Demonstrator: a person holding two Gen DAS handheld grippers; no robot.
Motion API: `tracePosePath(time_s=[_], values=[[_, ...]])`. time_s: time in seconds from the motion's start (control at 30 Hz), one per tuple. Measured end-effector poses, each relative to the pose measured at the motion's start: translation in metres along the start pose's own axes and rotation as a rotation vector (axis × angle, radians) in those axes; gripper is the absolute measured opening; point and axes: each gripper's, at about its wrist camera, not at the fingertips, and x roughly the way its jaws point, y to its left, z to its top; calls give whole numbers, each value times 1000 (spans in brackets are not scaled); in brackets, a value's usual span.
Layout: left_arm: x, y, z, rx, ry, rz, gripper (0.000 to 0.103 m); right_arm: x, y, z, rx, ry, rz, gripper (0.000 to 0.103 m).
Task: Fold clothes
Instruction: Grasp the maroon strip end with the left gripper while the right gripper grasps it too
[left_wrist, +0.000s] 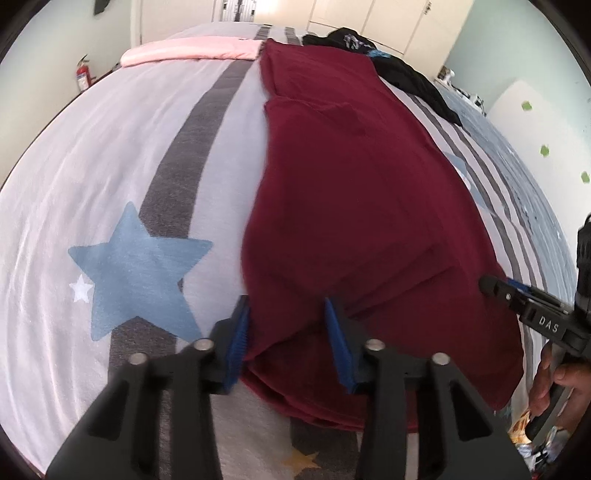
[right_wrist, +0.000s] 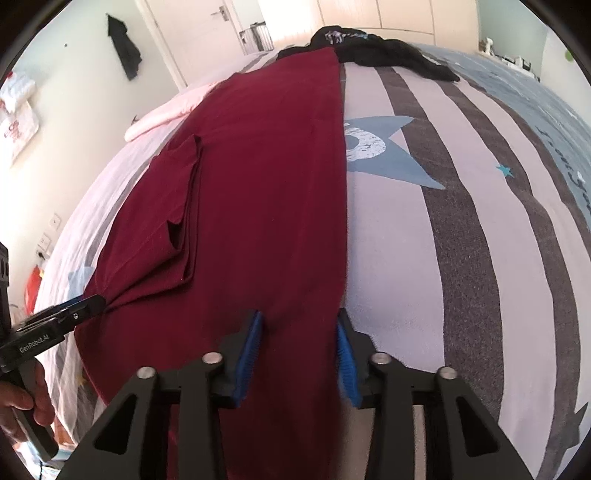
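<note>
A dark red garment (left_wrist: 351, 192) lies lengthwise on the striped bedspread (left_wrist: 110, 166), folded into a long strip with a sleeve folded on top. It also shows in the right wrist view (right_wrist: 266, 177). My left gripper (left_wrist: 288, 325) is open, its blue pads straddling the near left edge of the garment. My right gripper (right_wrist: 299, 339) is open, its pads straddling the near right edge. Each gripper shows from the side in the other view, the right one (left_wrist: 491, 286) and the left one (right_wrist: 96, 301), with the tips at the cloth.
A black garment (left_wrist: 399, 70) lies bunched at the far end of the bed, also in the right wrist view (right_wrist: 388, 51). A pink folded item (left_wrist: 192, 51) lies at the far left. A red fire extinguisher (left_wrist: 83, 74) stands by the wall.
</note>
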Motion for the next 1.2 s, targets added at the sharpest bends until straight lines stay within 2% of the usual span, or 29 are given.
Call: tracePosePath(time_s=[0.1,0.13,0.17,0.27,0.43,0.5,0.63,0.73,0.8,0.9,1.0,1.1,1.2], values=[[1,-3,4,-2,8,-4,13,0,3,3,-23,8,-1,16],[0,-2,5,-7,9,-7,11,-1,3,5,-27,9,2,9],[-3,-1,7,-19,7,-12,10,-3,3,7,-25,8,10,7],[-20,-2,10,-23,-22,-26,8,-19,7,11,-44,-19,19,6],[-74,-15,4,-9,-63,-43,8,-59,15,10,-43,-56,42,5],[-94,-15,-13,-20,-27,-42,8,-75,18,1,-40,-36,53,5],[-124,-15,-57,-45,78,-36,8,-102,23,-40,-35,76,73,5],[-127,-14,-87,-47,165,-19,8,-113,29,-72,-38,178,82,5],[-126,-9,-94,-70,194,-15,8,-115,31,-84,-37,228,71,5],[-132,-9,-76,-74,162,-33,7,-119,35,-77,-27,234,68,5],[-142,-10,-42,-57,109,-45,6,-127,39,-43,-36,193,60,5],[-151,-11,10,-28,24,-61,5,-135,39,3,-15,125,67,5],[-144,-15,72,41,-61,-79,5,-130,34,55,-1,54,72,5]])
